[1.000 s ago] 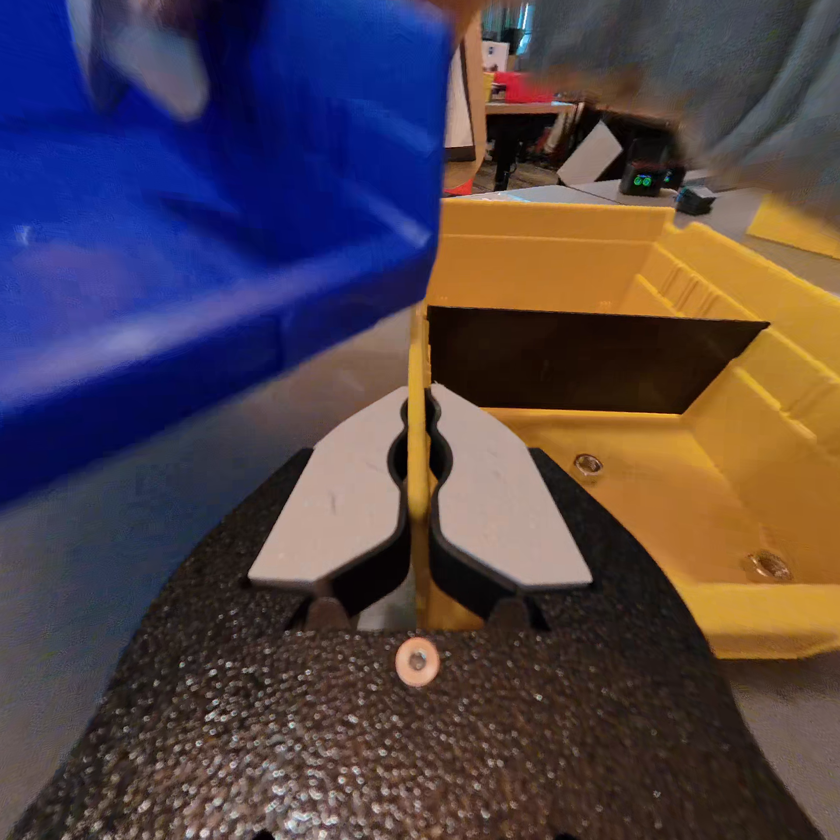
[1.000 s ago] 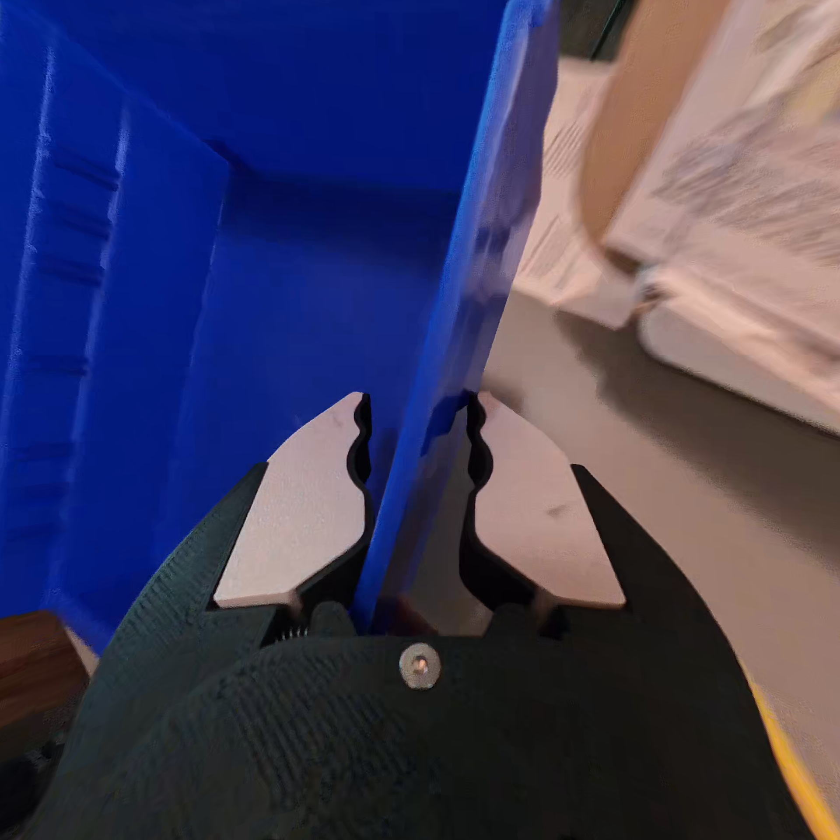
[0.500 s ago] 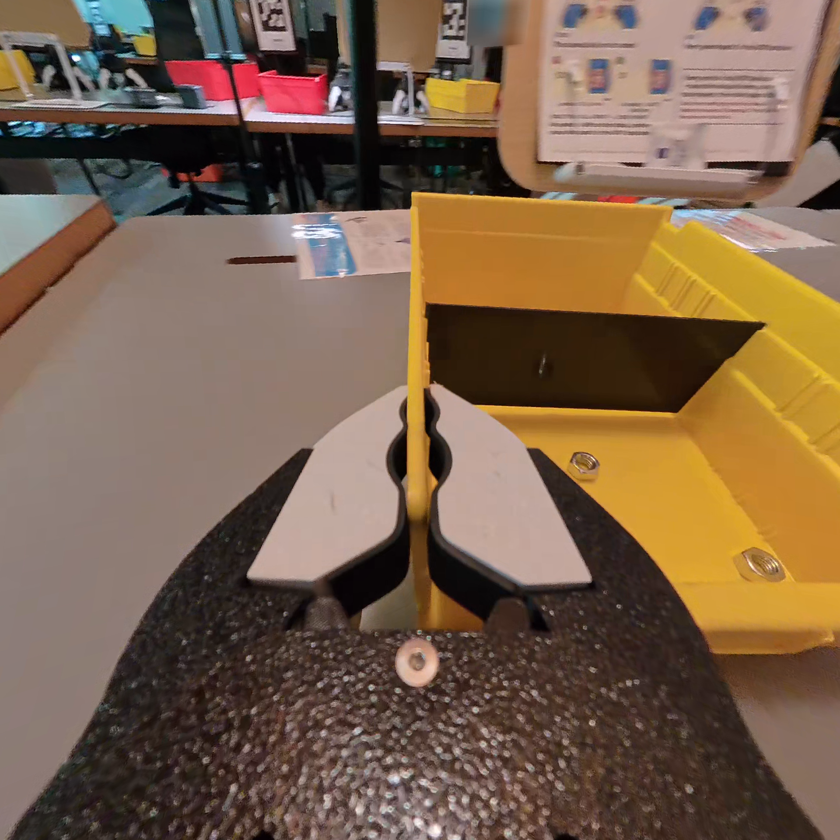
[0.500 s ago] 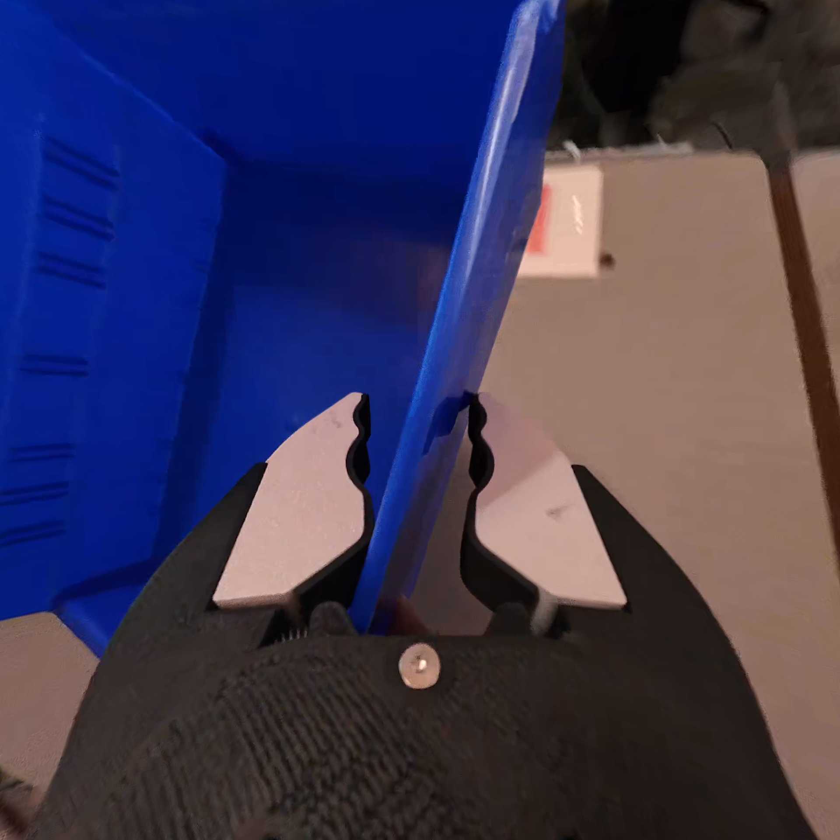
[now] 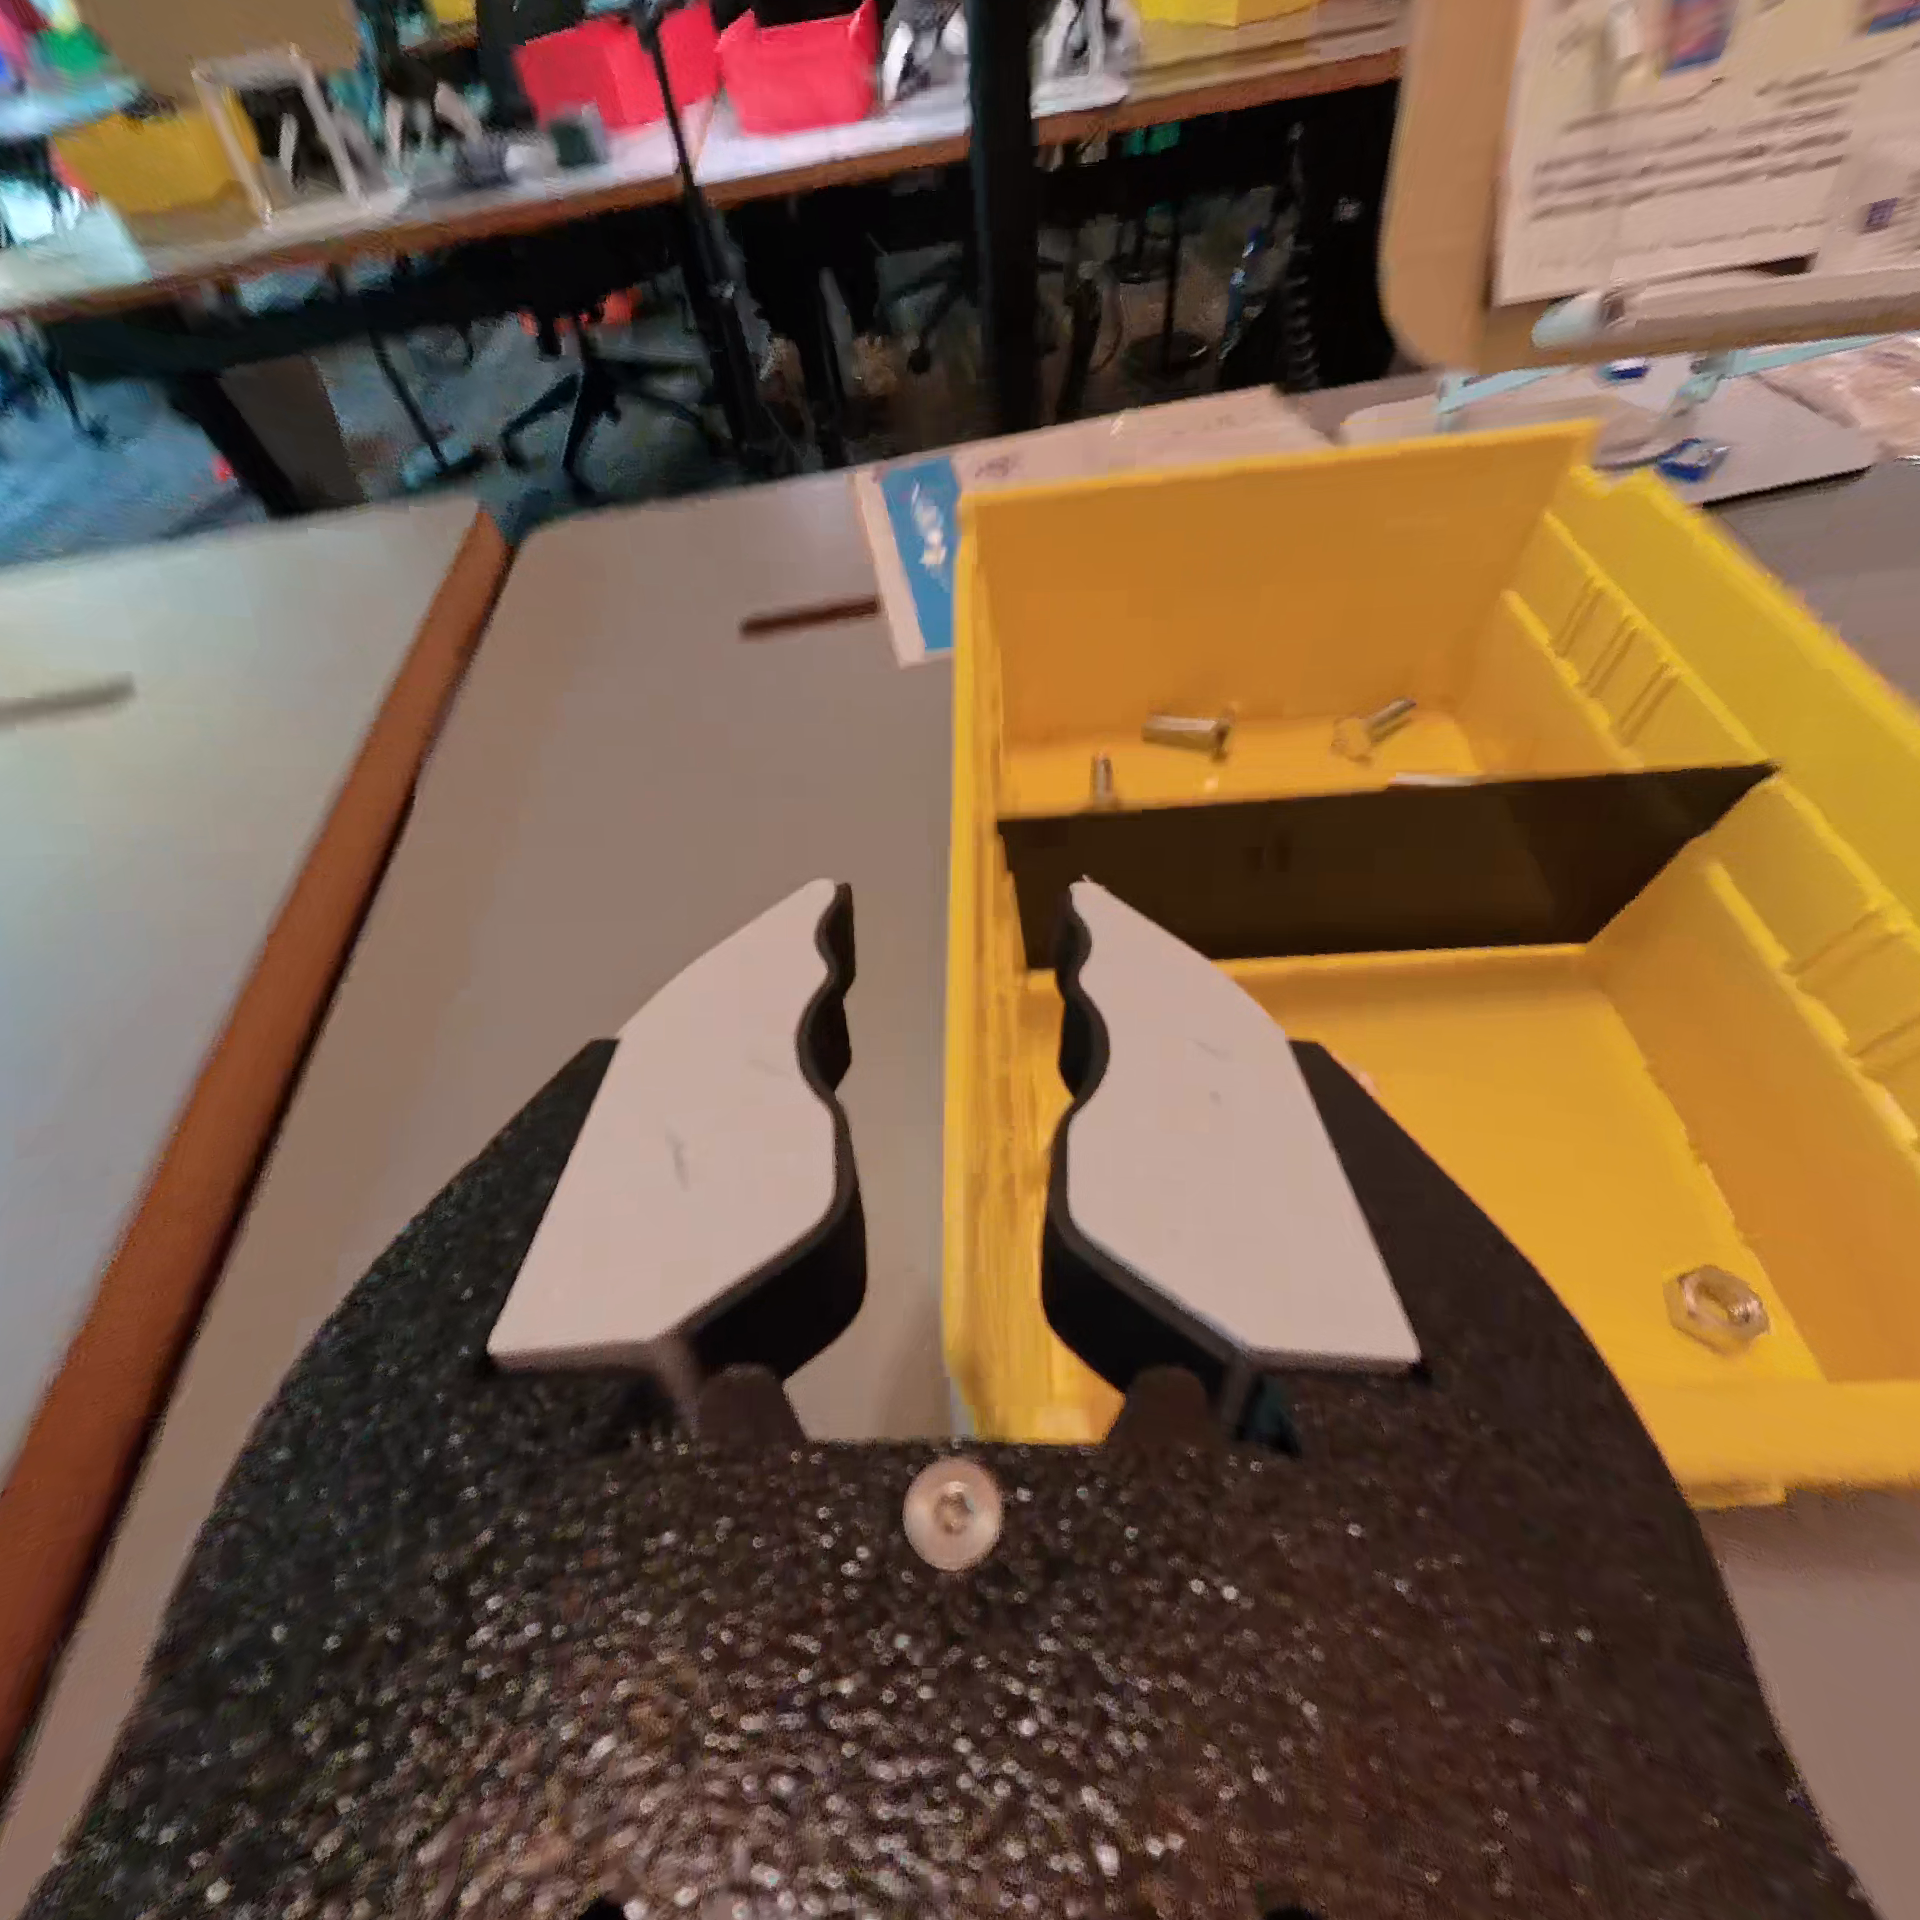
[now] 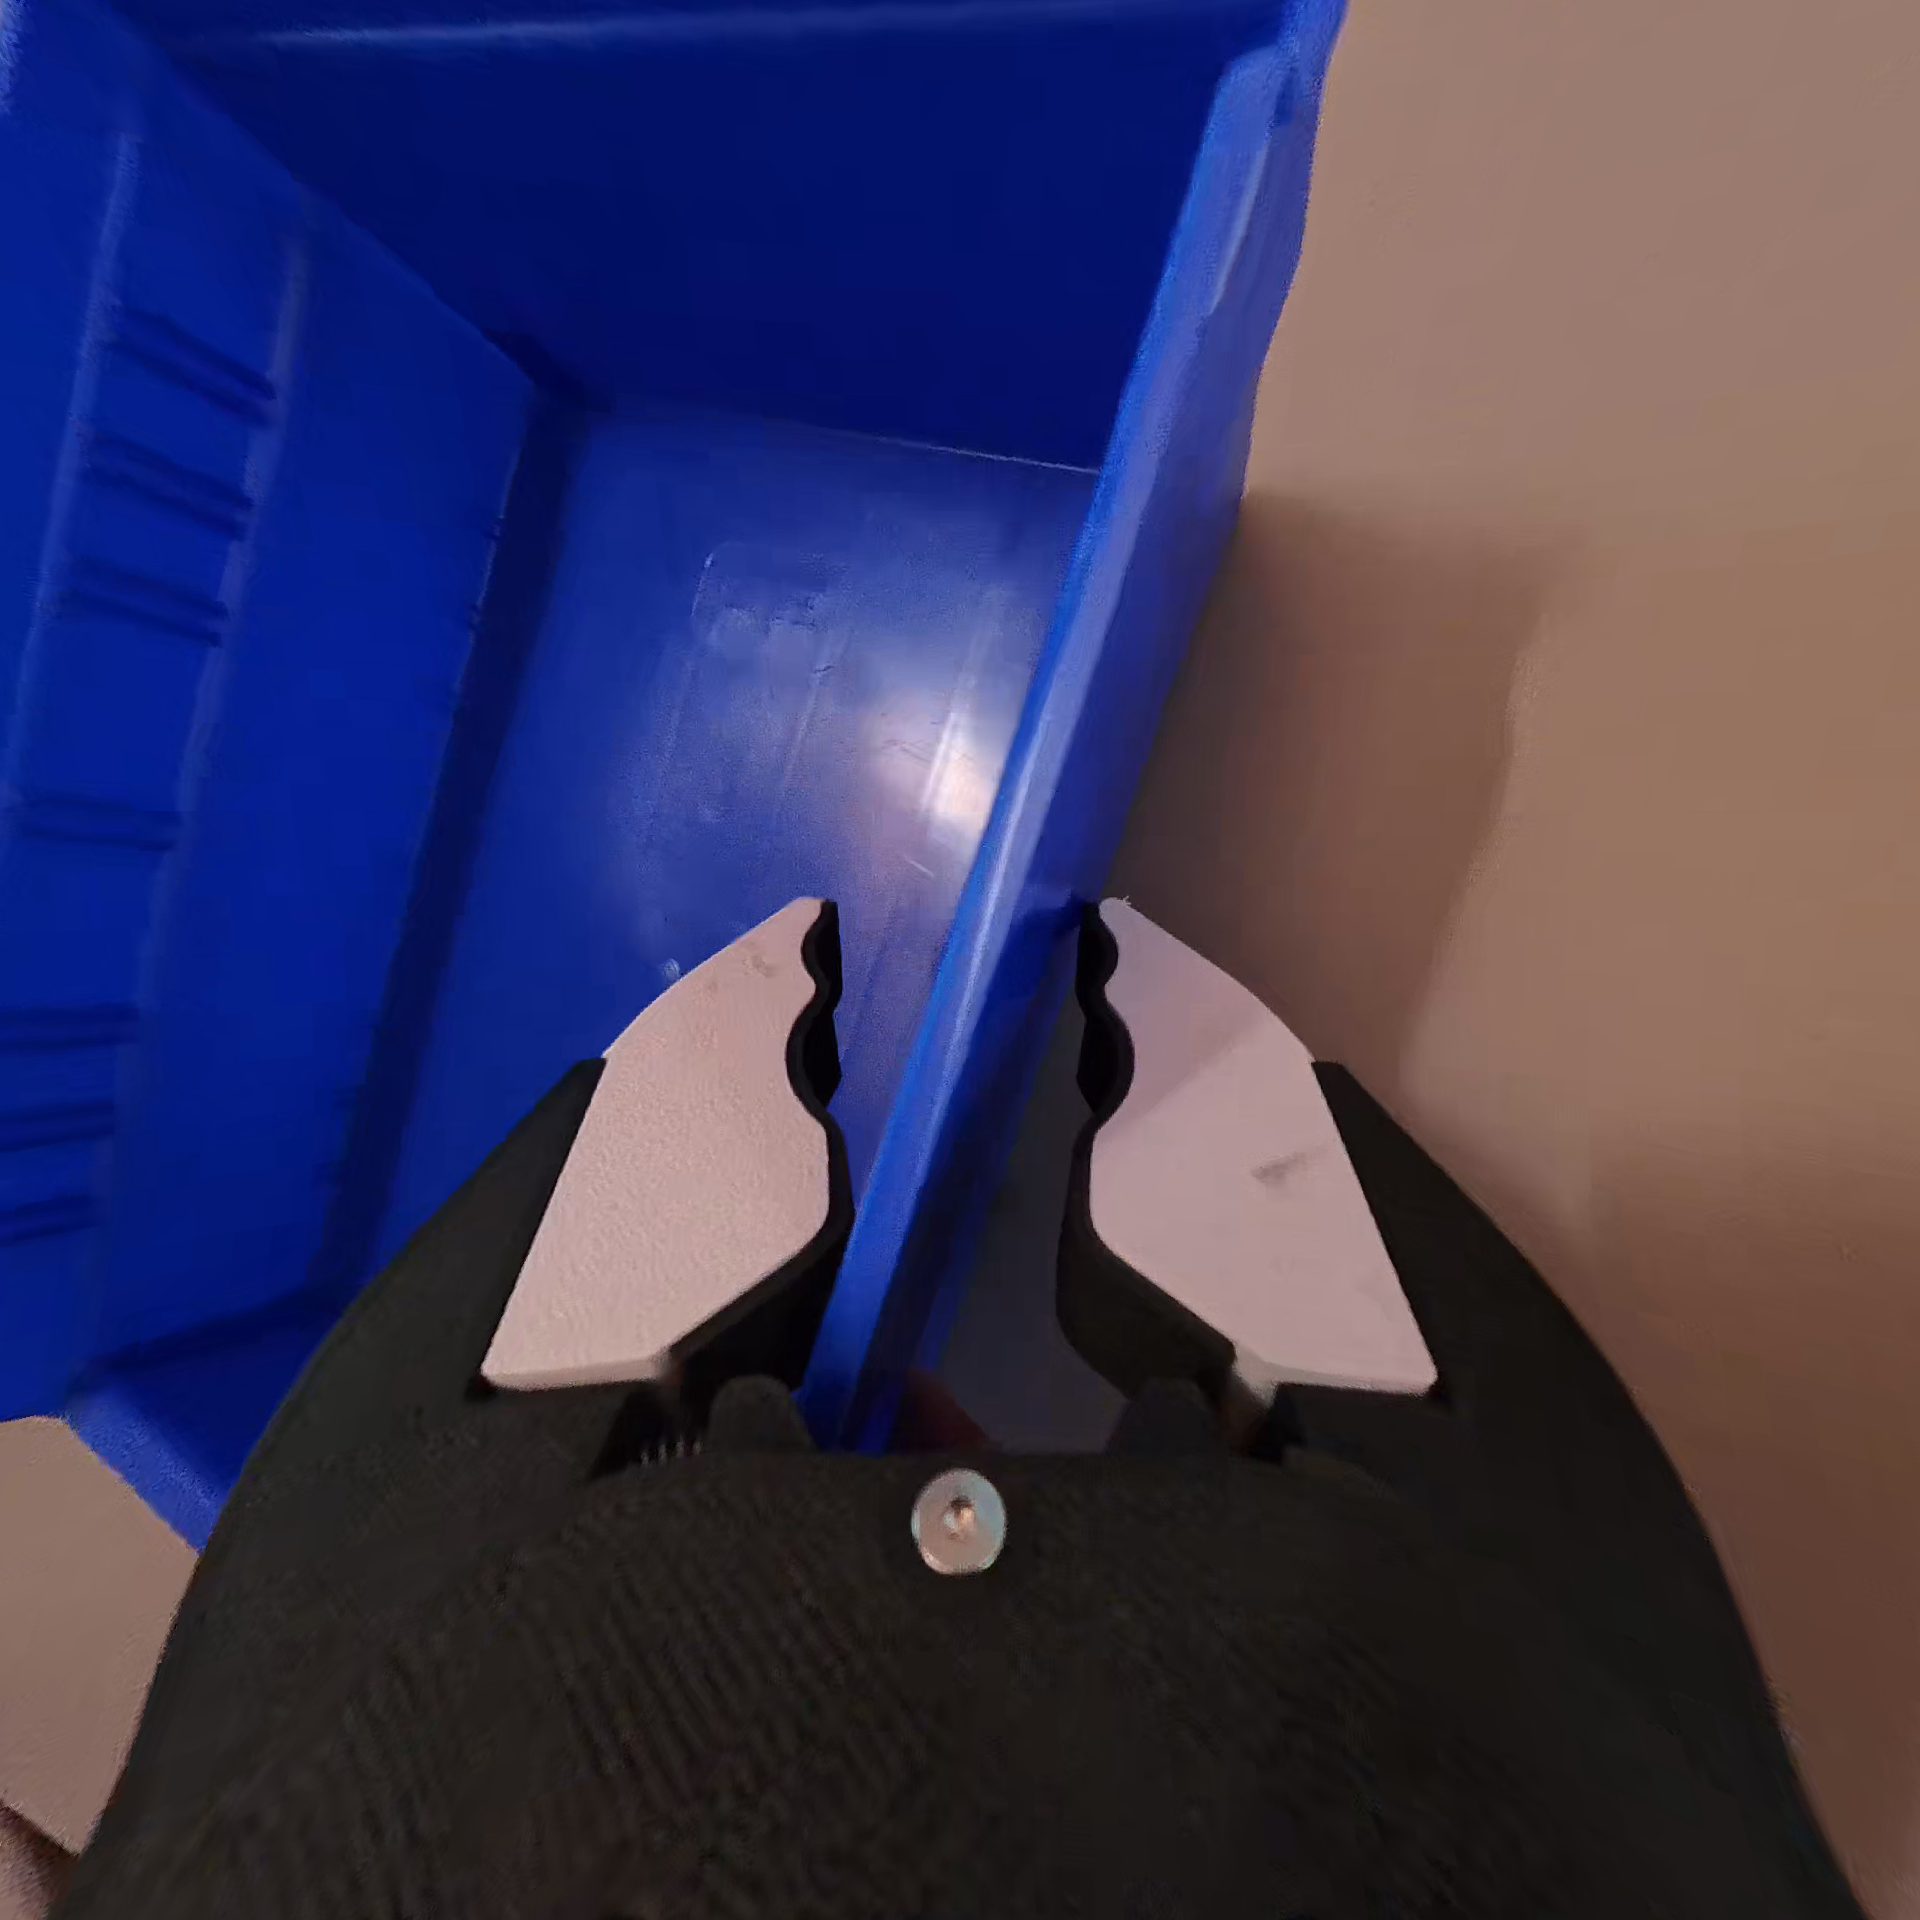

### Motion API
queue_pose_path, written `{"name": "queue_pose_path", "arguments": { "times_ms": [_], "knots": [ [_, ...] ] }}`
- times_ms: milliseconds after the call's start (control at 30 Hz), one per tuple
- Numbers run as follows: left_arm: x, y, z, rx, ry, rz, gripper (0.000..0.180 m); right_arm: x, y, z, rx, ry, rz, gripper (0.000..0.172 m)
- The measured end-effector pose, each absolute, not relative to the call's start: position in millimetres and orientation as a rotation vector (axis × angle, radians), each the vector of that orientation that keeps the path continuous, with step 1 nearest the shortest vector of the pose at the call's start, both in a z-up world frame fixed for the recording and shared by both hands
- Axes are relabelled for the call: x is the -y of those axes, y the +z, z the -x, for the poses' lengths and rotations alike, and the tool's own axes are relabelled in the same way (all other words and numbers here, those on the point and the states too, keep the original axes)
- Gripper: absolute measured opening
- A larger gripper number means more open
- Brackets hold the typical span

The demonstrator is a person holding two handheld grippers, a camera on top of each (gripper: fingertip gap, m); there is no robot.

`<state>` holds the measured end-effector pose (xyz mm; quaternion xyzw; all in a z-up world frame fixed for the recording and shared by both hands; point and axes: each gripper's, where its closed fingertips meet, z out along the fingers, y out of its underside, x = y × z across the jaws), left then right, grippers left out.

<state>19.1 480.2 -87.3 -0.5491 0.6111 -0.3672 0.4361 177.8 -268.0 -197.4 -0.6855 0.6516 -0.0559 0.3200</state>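
Grey table top (image 5: 644, 831) is seen under both bins, and busy work benches (image 5: 623, 177) stand far behind. A yellow bin (image 5: 1299, 582) sits on the table, split by a black divider (image 5: 1403, 873). Small bolts (image 5: 1184, 732) lie in the far part and one nut (image 5: 1714, 1311) lies in the near part. The left gripper (image 5: 956, 904) is spread apart, with the bin's left wall (image 5: 977, 1039) between its fingers and no pad pressed on it. A blue bin (image 6: 727, 520) is seen by the right gripper (image 6: 956, 914), and its side wall (image 6: 1039, 883) runs between the open fingers. The right pad may just touch the wall, but this is hard to tell.
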Motion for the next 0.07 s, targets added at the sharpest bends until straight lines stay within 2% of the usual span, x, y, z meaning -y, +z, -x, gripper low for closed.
{"name": "queue_pose_path", "arguments": {
  "times_ms": [33, 67],
  "knots": [
    [-467, -75, -28, -1.573, -0.920, 1.300, 0.033, 265, -196, -185, -1.685, -0.139, 1.774, 0.044],
    [-451, -67, -40, -1.648, -0.920, 1.243, 0.032, 261, -195, -193, -1.660, -0.127, 1.742, 0.049]
  ]
}}
